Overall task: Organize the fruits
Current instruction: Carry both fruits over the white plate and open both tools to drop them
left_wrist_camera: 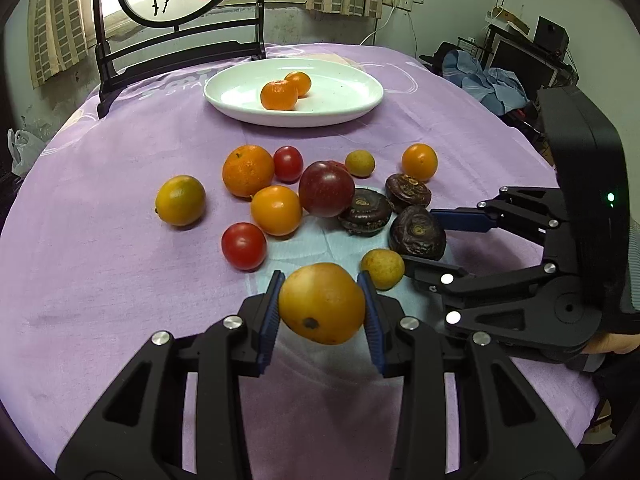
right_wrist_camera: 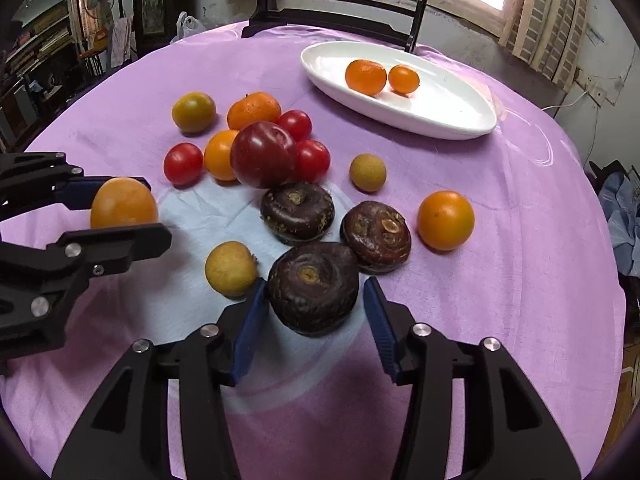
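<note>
A yellow-orange fruit point(left_wrist_camera: 322, 303) is pinched in the left gripper point(left_wrist_camera: 322, 320) above the tabletop point(left_wrist_camera: 100, 280). The right gripper point(right_wrist_camera: 316, 320) is spread around a dark water chestnut point(right_wrist_camera: 313, 286), right pad apart. Two tangerines point(left_wrist_camera: 279, 95) are seen on the plate point(left_wrist_camera: 344, 96).

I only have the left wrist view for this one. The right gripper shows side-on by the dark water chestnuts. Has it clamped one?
Observer: No. The right wrist view shows the right gripper straddling the nearest water chestnut, with a clear gap at one pad. The jaws are open.
Operator: I count two cherry tomatoes on the cloth. Is that right?
Observer: There are three. The third cherry tomato sits right against the plum, which blocks it from your side.
</note>
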A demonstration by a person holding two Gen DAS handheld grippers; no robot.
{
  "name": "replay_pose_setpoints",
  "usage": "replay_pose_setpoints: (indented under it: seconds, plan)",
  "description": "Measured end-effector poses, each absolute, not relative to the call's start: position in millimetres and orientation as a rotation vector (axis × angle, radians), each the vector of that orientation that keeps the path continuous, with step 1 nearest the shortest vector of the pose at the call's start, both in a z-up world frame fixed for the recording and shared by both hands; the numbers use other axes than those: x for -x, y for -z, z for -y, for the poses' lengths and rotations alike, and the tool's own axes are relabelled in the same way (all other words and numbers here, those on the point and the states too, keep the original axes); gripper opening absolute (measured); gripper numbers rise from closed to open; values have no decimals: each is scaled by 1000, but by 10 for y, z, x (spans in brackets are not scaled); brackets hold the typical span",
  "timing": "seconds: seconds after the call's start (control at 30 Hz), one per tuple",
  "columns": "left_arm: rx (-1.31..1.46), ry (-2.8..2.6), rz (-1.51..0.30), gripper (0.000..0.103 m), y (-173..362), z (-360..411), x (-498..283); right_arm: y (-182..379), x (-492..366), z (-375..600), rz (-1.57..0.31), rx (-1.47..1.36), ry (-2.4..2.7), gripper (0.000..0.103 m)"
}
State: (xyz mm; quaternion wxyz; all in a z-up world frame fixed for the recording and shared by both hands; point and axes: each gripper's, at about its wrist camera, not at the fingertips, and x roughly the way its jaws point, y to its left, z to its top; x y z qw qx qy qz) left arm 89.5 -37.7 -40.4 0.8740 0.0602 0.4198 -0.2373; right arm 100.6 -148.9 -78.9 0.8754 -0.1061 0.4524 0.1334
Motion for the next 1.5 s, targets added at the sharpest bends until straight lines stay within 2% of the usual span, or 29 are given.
replay_pose_setpoints:
  seconds: [0.03,0.13,0.27,0.43,0.7,0.93,1.2,1.23,1.27,1.3,1.33,1.5]
  plan:
    - [-126,494,-877,38,401,377,-892,800,-1021,1516,-953,191,-287,47]
    - [-131,492,-874,38,374,376,-871,786,-1023,1582,-962,150,-286,44]
    - [-144,495,-856,38,291,371,-846,608,-905,1764,-913,55,-314,44]
    - [-180,503,-797,38,68,432,-824,132,-794,1986,-773,28,-336,44]
    - [-194,476,-709,38,-359,665,-1379,-281,-1276,2259,-659,44,-279,44]
    - [-117,407,-766,38,-364,908,-2398,-70,-2077,2251,-726,63,-244,43]
    - [-98,281,-898,38,183,1017,-3225,359,-2666,2071,-859,98,-229,43]
    - [-91,278,-902,41,211,1010,-3260,391,-2698,2061,-872,92,-230,44]
    - [-70,278,-886,60,208,996,-3275,417,-2725,2057,-885,90,-225,44]
    - [-68,252,-884,71,210,986,-3292,442,-2742,2055,-895,91,-220,44]
    - [-67,243,-881,75,207,978,-3291,455,-2738,2051,-899,96,-217,44]
    - [-18,296,-858,75,62,848,-3138,409,-2548,2141,-865,66,-220,44]
